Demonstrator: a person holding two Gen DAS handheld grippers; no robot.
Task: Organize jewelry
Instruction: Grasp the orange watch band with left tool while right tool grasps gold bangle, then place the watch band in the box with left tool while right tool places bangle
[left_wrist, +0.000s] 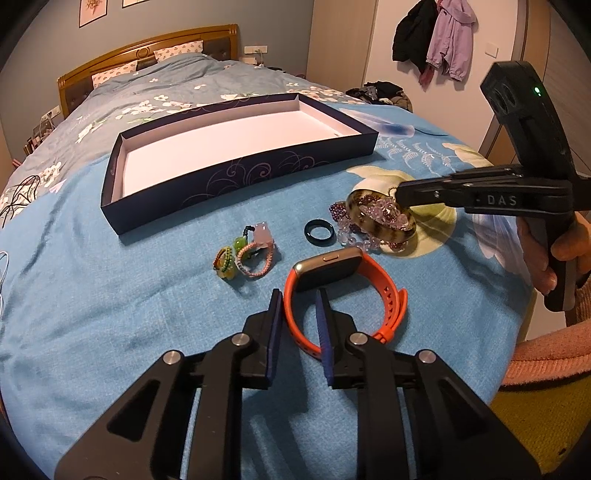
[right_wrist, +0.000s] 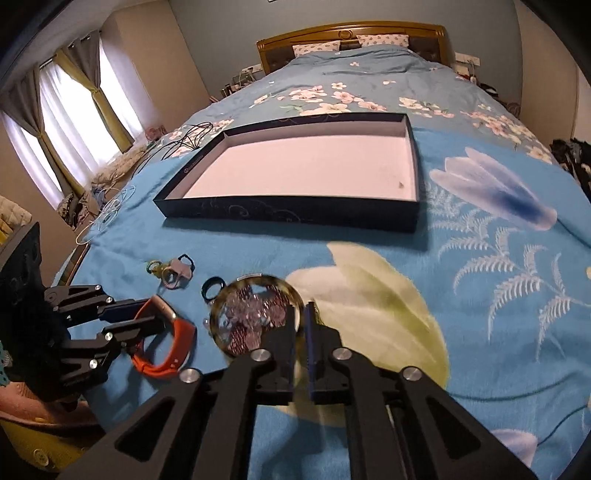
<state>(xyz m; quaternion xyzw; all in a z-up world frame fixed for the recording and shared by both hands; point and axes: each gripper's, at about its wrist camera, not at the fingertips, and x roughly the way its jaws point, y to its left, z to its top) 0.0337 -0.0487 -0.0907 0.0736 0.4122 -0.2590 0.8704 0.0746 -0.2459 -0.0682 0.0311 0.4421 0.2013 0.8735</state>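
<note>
- Bedroom, with bed (left_wrist: 92, 229) under a blue floral blanket; wooden headboard (right_wrist: 354, 33) at the far end, jackets (left_wrist: 439, 40) hung on the wall, curtains (right_wrist: 70, 110) at the window.
- Lying open on the blanket: shallow dark tray (left_wrist: 236, 173) with a white floor, nothing seen inside.
- Scattered just before the tray: small cluster of charms (left_wrist: 243, 254), dark ring (left_wrist: 319, 232), pile of purple and clear beads (left_wrist: 347, 225).
- Resting half over the beads: tortoiseshell bangle (left_wrist: 380, 214), crowded against the ring.
- Nearest of all: orange watch (left_wrist: 343, 295), strap looped, face tilted up.
- Left claw (left_wrist: 298, 295) part open, one finger outside the strap and one inside the loop, straddling the band beside the watch face; pads look just shy of pressing it.
- Right claw (right_wrist: 306, 317) narrowed almost closed over the near rim of the bangle; pinched on the rim, though motion blur softens the contact.
- Cables (right_wrist: 110, 210) trailing at the blanket's window-side edge, well apart from the jewelry.
</note>
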